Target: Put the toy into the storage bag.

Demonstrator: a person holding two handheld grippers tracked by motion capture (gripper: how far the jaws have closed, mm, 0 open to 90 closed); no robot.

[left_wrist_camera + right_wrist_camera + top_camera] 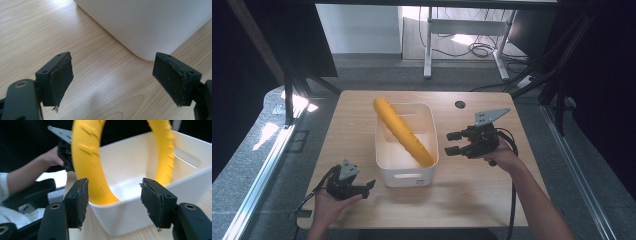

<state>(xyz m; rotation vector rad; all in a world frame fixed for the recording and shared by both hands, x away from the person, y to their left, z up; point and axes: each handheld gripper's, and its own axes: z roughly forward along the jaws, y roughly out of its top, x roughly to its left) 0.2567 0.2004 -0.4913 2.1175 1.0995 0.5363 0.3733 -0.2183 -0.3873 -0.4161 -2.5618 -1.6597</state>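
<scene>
Down front, left gripper (pixel 371 186) sits open-jawed and empty by the white rectangular plastic bin's (pixel 406 177) near-left corner, right gripper (pixel 451 142) open off its right wall, long yellow bendy foam tube (pixel 404 132) lying diagonally inside.

We see our left gripper (pixel 116 82) low over the light wooden table (pixel 37 32), its two black jaws standing wide apart with only bare wood between them. The worn pads (pixel 61 80) grip nothing. Just beyond the jaws stands the rounded corner of a white bin (pixel 150 25), near the right-hand jaw but apart from it.
</scene>
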